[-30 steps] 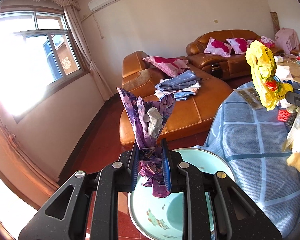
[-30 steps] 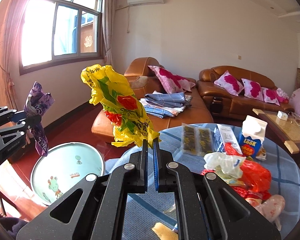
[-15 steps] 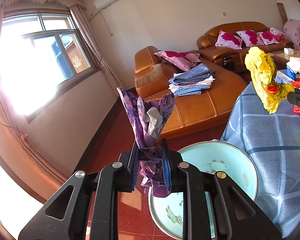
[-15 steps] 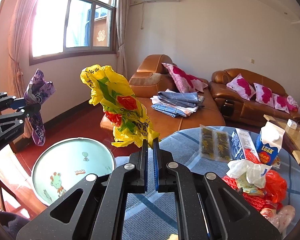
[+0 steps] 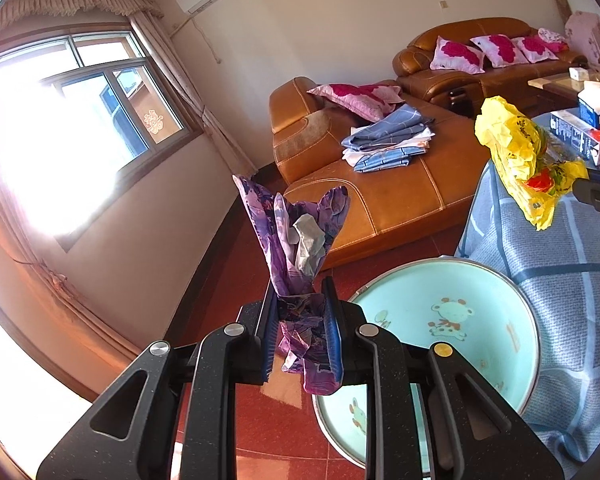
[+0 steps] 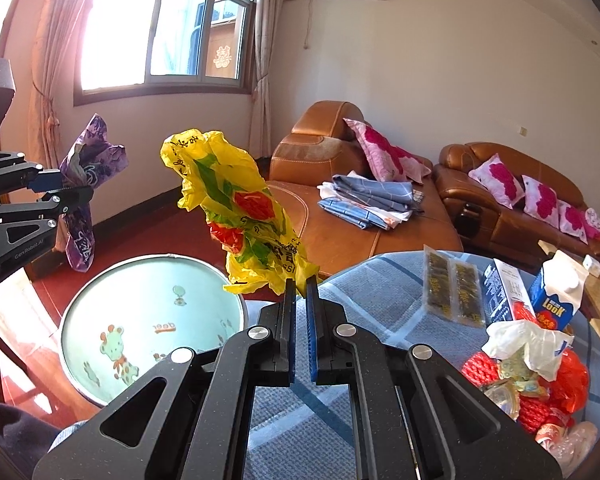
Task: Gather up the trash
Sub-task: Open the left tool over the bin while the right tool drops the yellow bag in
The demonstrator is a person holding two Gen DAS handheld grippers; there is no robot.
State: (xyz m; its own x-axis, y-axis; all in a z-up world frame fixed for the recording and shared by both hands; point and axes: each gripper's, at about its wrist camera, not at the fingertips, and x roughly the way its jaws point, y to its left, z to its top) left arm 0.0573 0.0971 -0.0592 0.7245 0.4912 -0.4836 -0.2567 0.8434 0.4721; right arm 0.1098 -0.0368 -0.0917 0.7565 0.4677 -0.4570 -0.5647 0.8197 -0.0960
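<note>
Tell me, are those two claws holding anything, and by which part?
Yes. The left gripper pinches a purple wrapper near its lower end, most of it sticking up. The right gripper clamps a yellow bag by its bottom end.

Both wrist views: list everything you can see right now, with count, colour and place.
wrapper: 1, purple, in left gripper
bag: 1, yellow, in right gripper
basin: 1, pale green, beside table
table: 1, blue checked cloth, right
trash pile: 1, red and white, on table
carton: 1, blue and white, on table
sofas: 2, brown, behind
cushions: several, pink
folded cloths: 1 stack, blue, on sofa
left gripper: black, shut
right gripper: black, shut
</note>
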